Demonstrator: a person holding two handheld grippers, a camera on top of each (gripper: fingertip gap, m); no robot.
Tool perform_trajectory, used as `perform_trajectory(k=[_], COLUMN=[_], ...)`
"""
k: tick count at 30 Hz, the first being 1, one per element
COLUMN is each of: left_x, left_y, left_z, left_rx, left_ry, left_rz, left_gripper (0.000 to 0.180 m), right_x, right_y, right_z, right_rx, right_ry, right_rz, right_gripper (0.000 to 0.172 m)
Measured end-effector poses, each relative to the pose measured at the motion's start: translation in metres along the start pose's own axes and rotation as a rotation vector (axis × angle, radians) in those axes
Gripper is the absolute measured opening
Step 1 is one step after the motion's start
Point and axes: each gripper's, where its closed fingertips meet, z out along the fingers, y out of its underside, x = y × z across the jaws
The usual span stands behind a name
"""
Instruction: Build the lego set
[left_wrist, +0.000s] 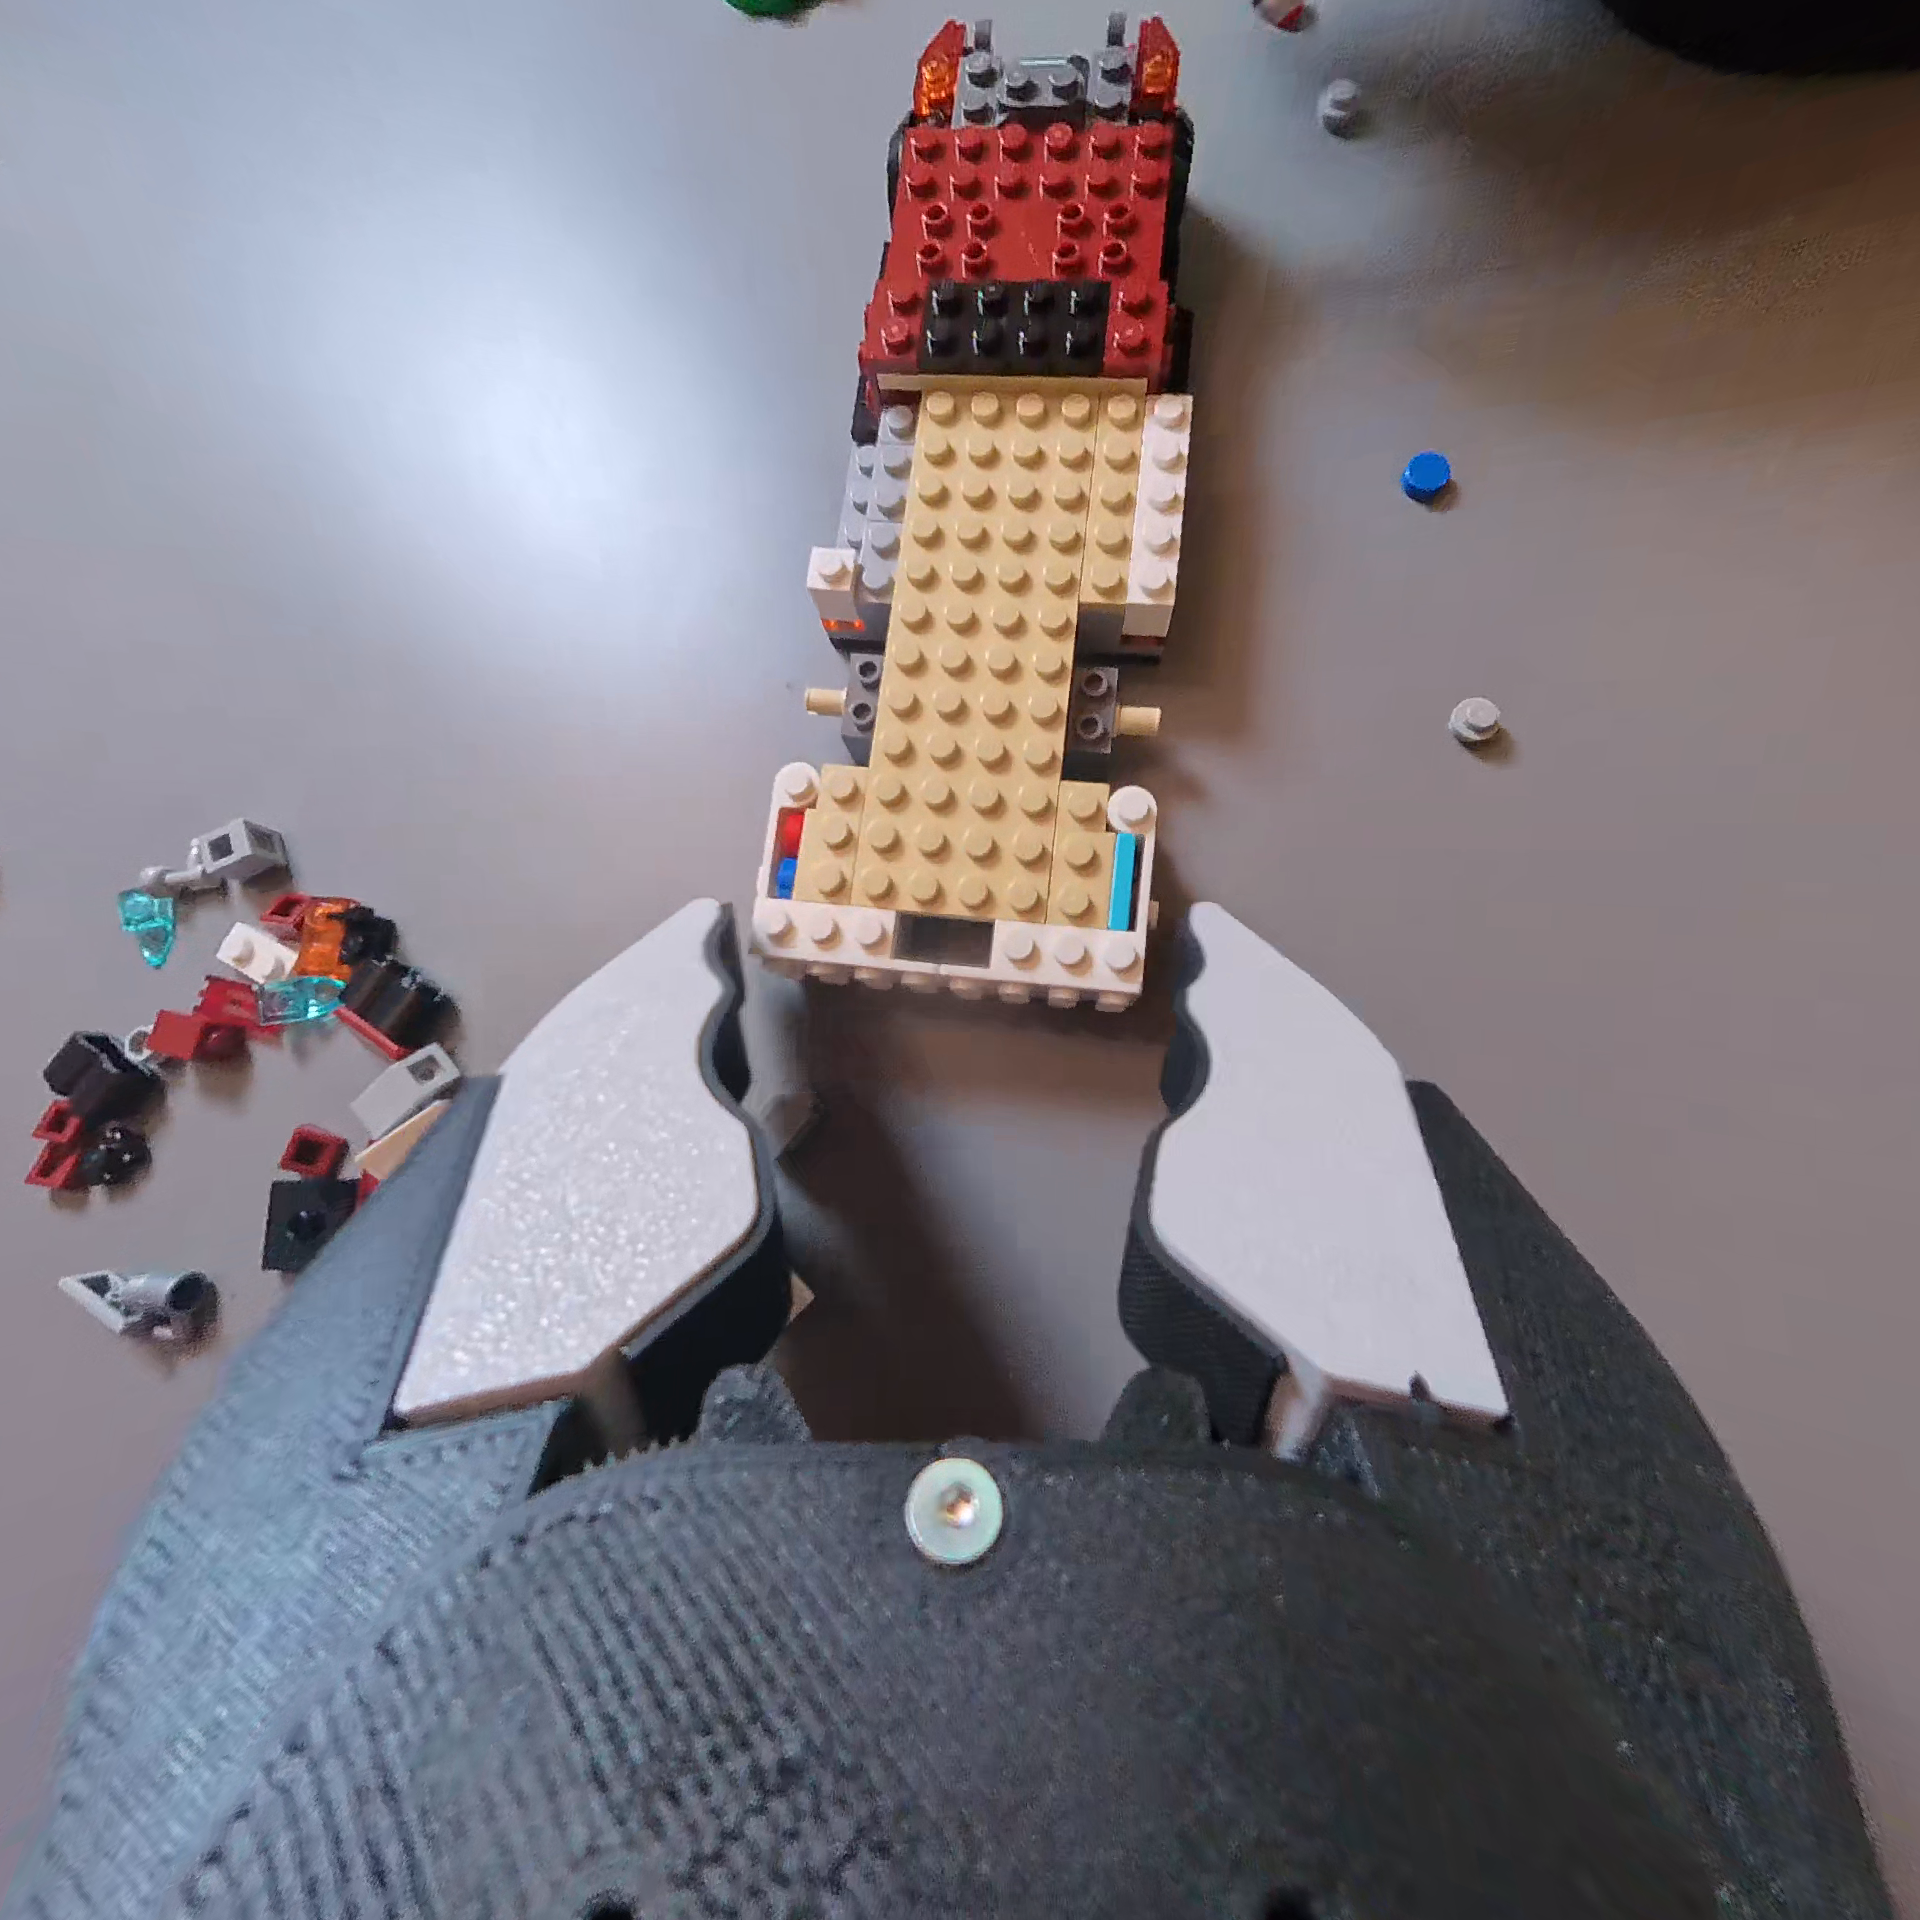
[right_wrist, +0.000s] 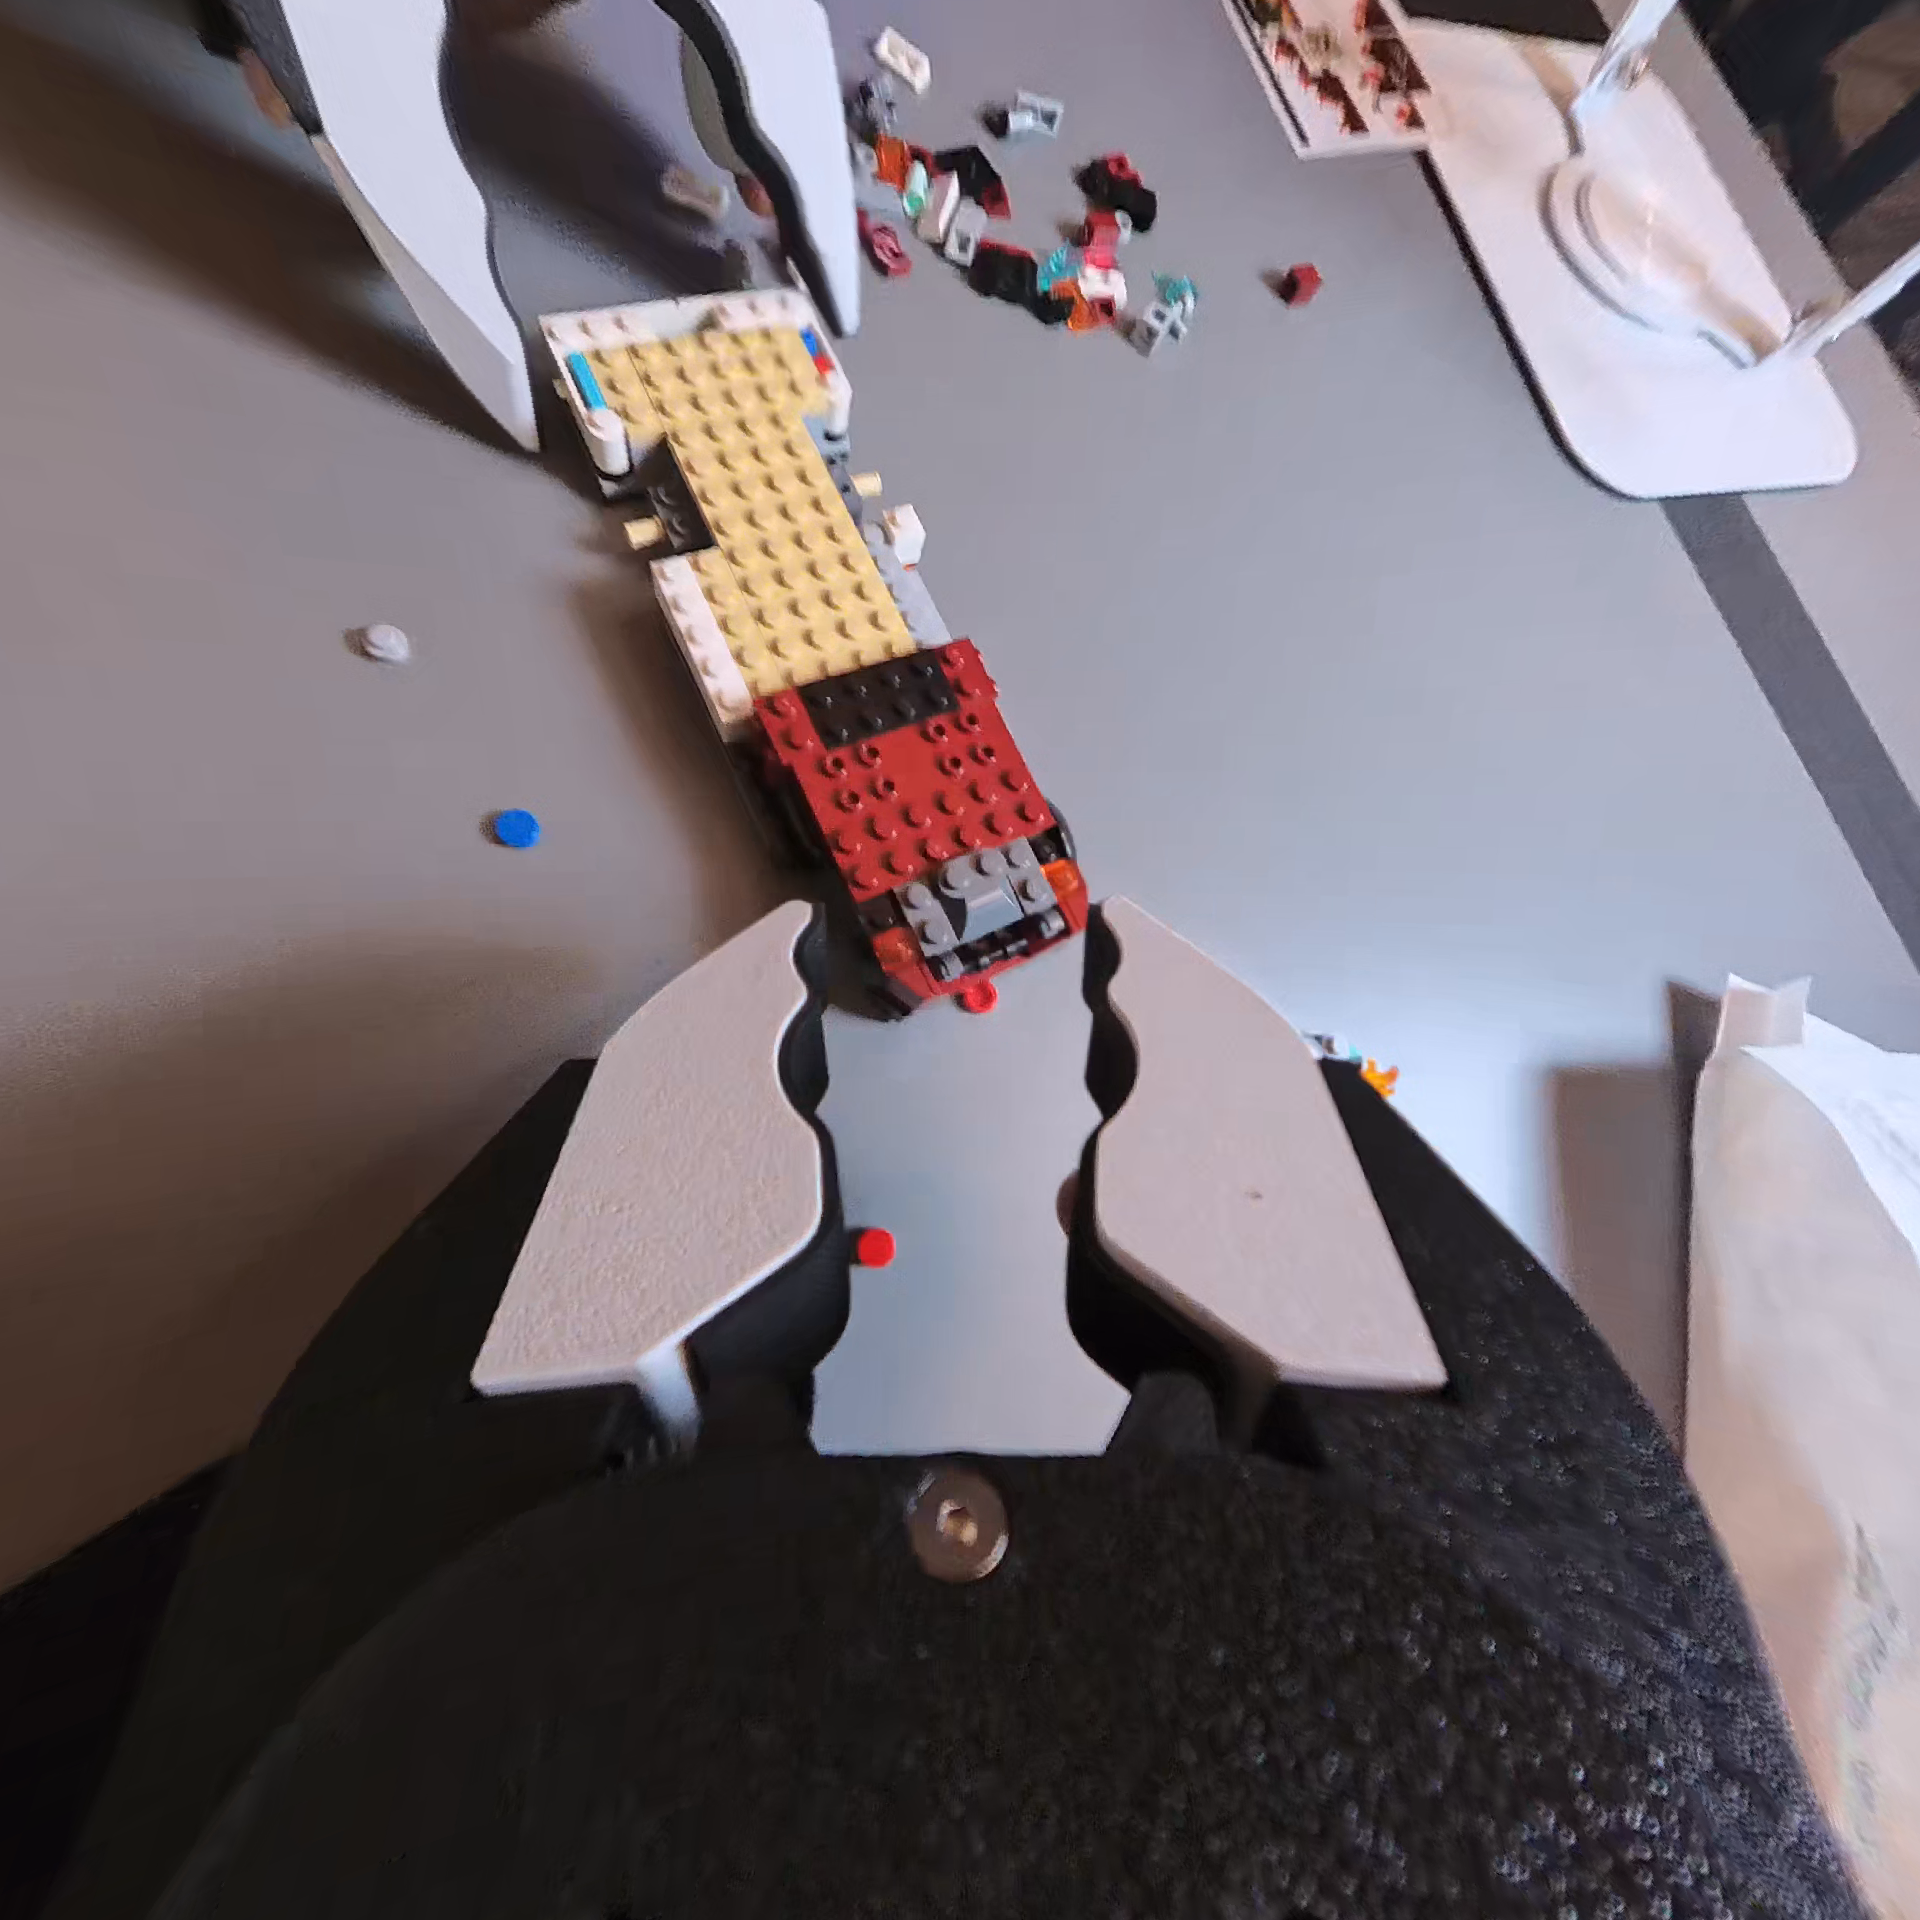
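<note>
Long tan-and-red brick truck (left_wrist: 997, 582)

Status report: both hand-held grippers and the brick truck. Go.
Left hand-held gripper open, straddling truck's white tail. Right hand-held gripper open at red cab, holding nothing. Loose bricks left of the truck.

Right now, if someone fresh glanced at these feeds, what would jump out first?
The long brick-built vehicle lying mid-table, tan studded deck behind a dark red front. An open gripper sits at each end: the left gripper flanks its white rear edge, the right gripper frames its grey-and-orange nose. A scatter of loose bricks lies left of the left gripper, with a blue round stud off to the right.
</note>
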Motion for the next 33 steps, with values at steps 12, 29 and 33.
perform_trajectory(k=[12,29,33], left_x=[0.008,0.001,-0.002], left_y=[0.013,0.015,0.014], left_z=[-0.014,-0.018,-0.019], left_rx=[0.015,0.059,0.069], left_ry=[0.036,-0.003,-0.024], left_rz=[0.066,0.071,0.066], left_gripper=[0.072,0.067,0.063], right_x=[-0.021,-0.037,-0.037], right_y=[0.011,0.007,0.008], right_z=[0.023,0.019,0.018], right_rx=[-0.089,-0.129,-0.125], right_ry=[-0.139,-0.191,-0.195], right_rz=[-0.011,-0.035,-0.027], right_gripper=[0.052,0.054,0.053])
